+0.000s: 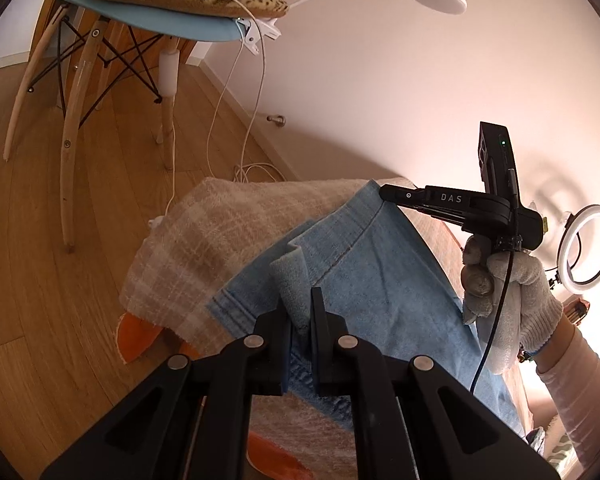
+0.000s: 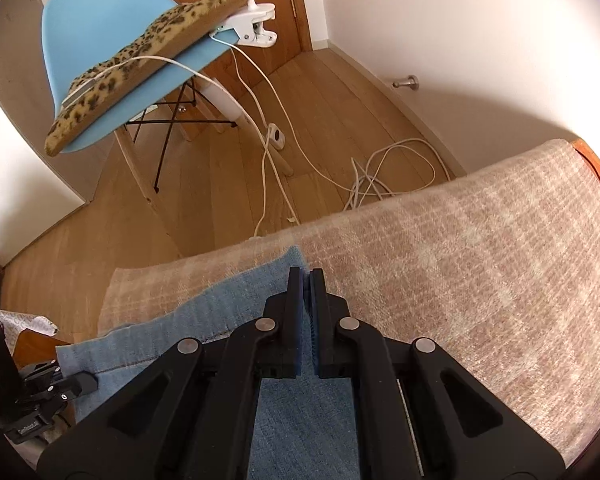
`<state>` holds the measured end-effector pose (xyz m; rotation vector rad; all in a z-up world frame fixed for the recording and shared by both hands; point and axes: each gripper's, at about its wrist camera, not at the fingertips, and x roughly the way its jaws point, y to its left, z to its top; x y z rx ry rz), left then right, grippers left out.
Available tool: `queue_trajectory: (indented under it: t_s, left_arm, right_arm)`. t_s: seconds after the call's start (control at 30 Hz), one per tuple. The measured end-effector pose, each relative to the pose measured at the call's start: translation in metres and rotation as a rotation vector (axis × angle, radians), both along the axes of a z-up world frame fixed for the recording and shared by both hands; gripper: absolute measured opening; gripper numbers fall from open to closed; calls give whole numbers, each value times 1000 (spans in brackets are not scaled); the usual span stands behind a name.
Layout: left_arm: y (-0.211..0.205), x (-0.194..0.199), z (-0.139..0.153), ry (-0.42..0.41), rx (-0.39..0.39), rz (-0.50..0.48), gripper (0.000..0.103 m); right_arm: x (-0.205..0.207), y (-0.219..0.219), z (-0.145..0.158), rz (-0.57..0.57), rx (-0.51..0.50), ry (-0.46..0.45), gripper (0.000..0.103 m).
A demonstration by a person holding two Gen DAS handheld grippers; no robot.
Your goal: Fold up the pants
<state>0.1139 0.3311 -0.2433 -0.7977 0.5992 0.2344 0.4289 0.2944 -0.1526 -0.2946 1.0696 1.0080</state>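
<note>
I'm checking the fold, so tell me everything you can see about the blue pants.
The pants are light blue denim with a stitched seam and hemmed, faded edges, their layers doubled over one another. They lie on a beige checked blanket near its edge. The left tool is shut on a raised fold of the cloth; the right tool is shut on the far corner. Nothing else touches them.

Blue chair (image 2: 100, 40) (leopard cushion (image 2: 148, 56)), ring light (image 1: 588, 244).

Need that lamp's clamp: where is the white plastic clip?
In the right wrist view, upper middle: the white plastic clip grips the blue chair seat's edge, beside the leopard-print cushion.
</note>
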Motion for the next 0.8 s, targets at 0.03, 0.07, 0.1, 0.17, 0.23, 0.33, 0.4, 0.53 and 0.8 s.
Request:
queue_trajectory:
  t_s: [0.03,0.07,0.1,0.17,0.23,0.33,0.4,0.53,0.8]
  left_arm:
    - [-1,0,1,3,2,-5,4]
    - [-1,0,2,10,6,-13,5]
    - [-1,0,2,16,8,-19,5]
    - [0,1,3,29,9,-32,5]
    - [1,5,2,54,35,-55,5]
    - [0,12,3,106,57,-86,7]
    - [-2,17,6,142,71,-107,9]
    - [-10,25,10,157,98,-156,29]
    - [-34,36,18,213,178,-191,63]
  right_arm:
    - [0,-1,2,-4,7,2,4]
    - [-1,-3,4,-7,14,6,4]
    - [-2,-4,7,-11,20,5,4]
    - [-5,-10,14,-13,33,5,5]
    - [-10,-17,22,-15,49,3,5]
    - [-20,-29,35,-13,60,-13,5]
    - [-27,-38,42,-11,67,-15,5]
    - [-39,-58,54,-19,76,-18,5]
    - [-66,-116,83,-57,70,-72,7]
